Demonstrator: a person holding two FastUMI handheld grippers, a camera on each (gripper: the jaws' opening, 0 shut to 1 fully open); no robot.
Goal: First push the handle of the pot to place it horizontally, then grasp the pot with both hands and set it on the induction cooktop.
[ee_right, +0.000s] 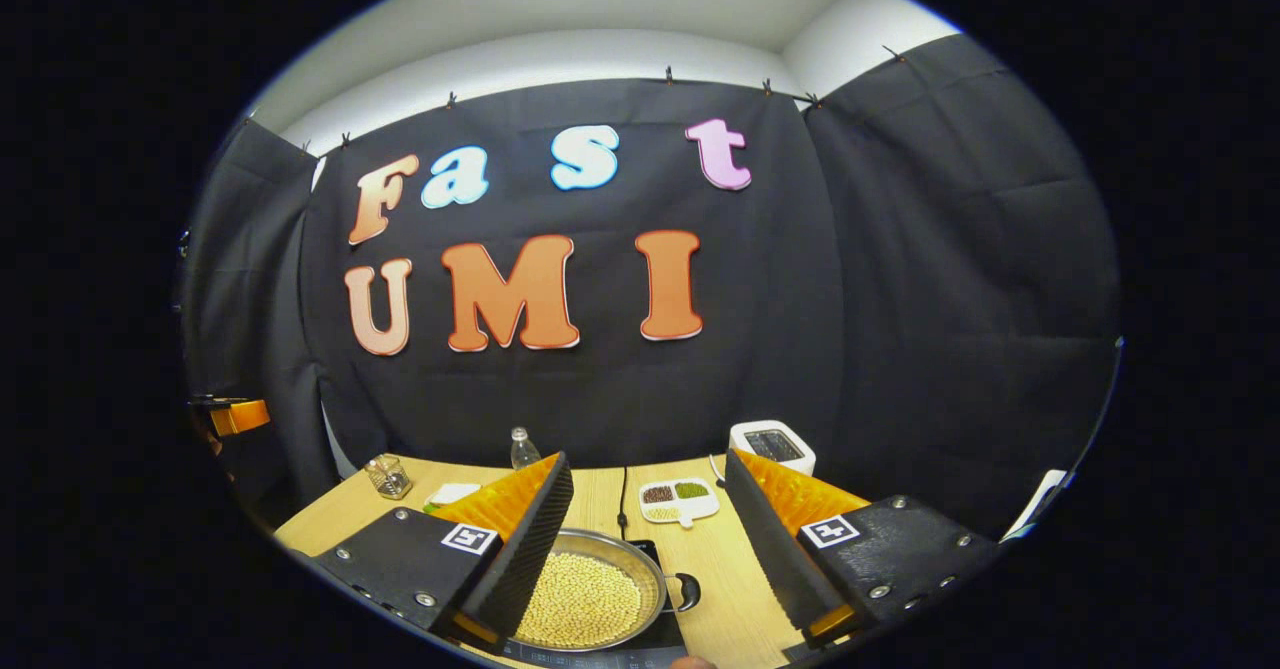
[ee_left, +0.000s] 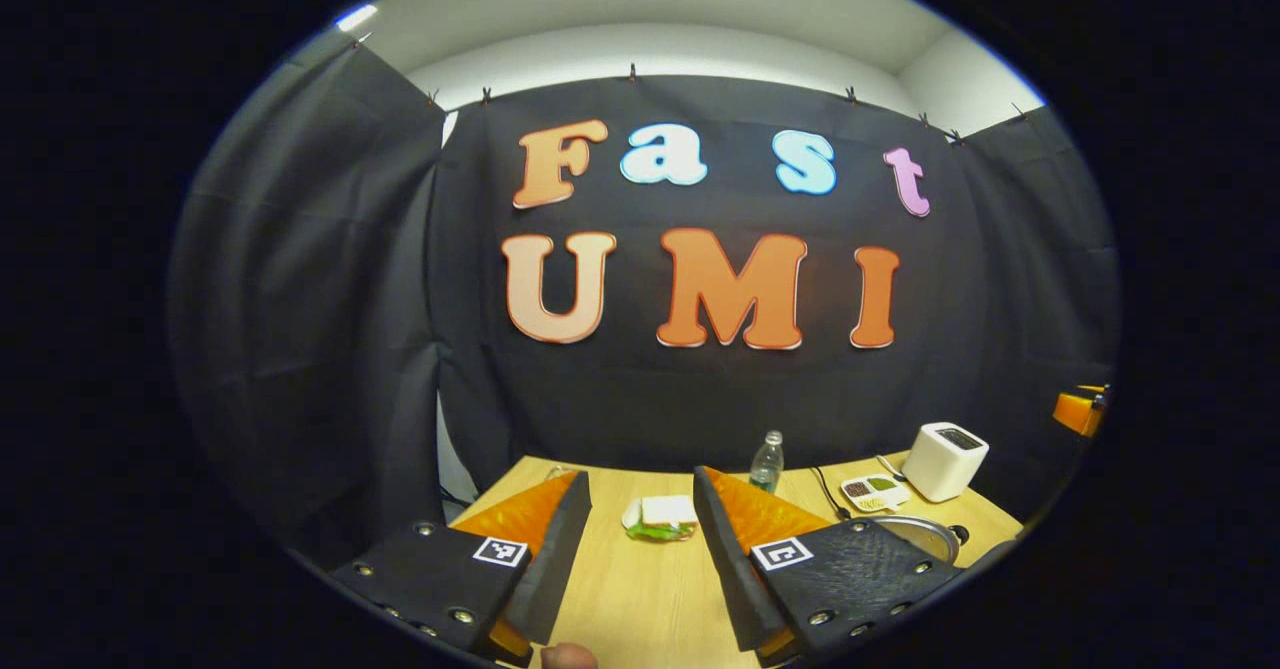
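In the left gripper view, the left gripper (ee_left: 640,559) was seen at the bottom centre of the frame with its two fingers spread wide apart and nothing held between them. Through the gap, a sandwich (ee_left: 662,517) lay on the wooden table (ee_left: 640,599), a little below centre. A clear water bottle (ee_left: 767,461) stood upright just right of centre, beyond the right finger. Further to the right, a small divided dish (ee_left: 874,492) was set near a white toaster (ee_left: 944,461), the two close together but apart. A curved piece of the pot (ee_left: 920,534) rim was visible at the lower right, partly hidden behind the right finger. A fingertip (ee_left: 568,657) of the person was glimpsed at the very bottom edge.

In the right gripper view, the right gripper (ee_right: 645,549) was likewise seen at the bottom of the frame, its fingers spread wide and closed on nothing. The pot (ee_right: 600,589), a shallow metal pan filled with pale beans, was found at the bottom centre, partly overlapped by the left finger, its small loop handle (ee_right: 685,592) pointing to the right of the frame. It rested on the dark induction cooktop (ee_right: 640,644), whose edge showed beneath and in front of it. Beyond it, the divided dish (ee_right: 678,499) lay on the table (ee_right: 720,599) between the fingers, with the toaster (ee_right: 772,444) behind the right finger. The water bottle (ee_right: 520,447) and a small glass jar (ee_right: 387,476) stood toward the left of the frame. The other gripper (ee_right: 235,415) was seen at the far left edge; whether it was spread could not be told there.
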